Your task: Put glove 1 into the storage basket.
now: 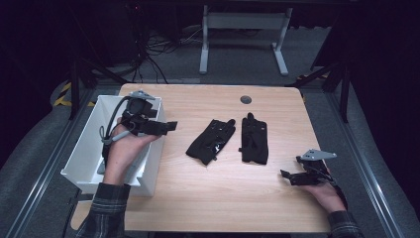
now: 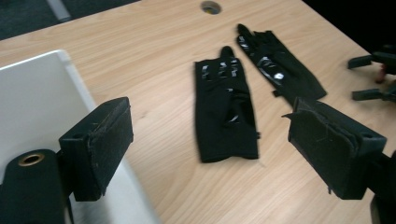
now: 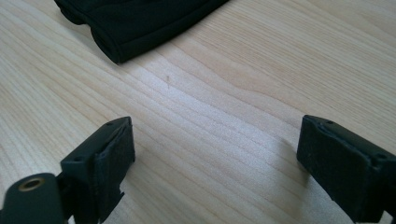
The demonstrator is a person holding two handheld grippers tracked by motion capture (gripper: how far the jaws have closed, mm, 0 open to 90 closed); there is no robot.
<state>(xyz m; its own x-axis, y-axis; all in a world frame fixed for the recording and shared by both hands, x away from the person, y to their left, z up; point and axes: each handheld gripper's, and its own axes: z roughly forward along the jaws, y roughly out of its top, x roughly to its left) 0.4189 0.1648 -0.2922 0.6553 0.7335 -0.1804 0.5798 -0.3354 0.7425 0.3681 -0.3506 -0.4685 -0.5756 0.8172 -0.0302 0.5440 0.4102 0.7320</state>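
Note:
Two black gloves lie flat side by side at the middle of the wooden table [image 1: 218, 198]: the left glove [image 1: 210, 141] [image 2: 226, 109] and the right glove [image 1: 254, 139] [image 2: 280, 70]. My left gripper [image 1: 167, 126] [image 2: 210, 126] is open, held above the rim of a white bin [image 1: 81, 158], and it points at the gloves from a short way off. My right gripper [image 1: 291, 167] [image 3: 217, 135] is open and low over the bare wood at the table's right front. The cuff of a black glove [image 3: 135, 23] lies just ahead of it, apart from its jaws.
The white bin [image 2: 32, 102] hangs off the table's left edge. A round grommet hole [image 1: 245, 99] [image 2: 211, 6] sits at the far middle. Bare wood stretches in front of the gloves. Beyond the table stand a desk frame [image 1: 242, 34] and floor cables.

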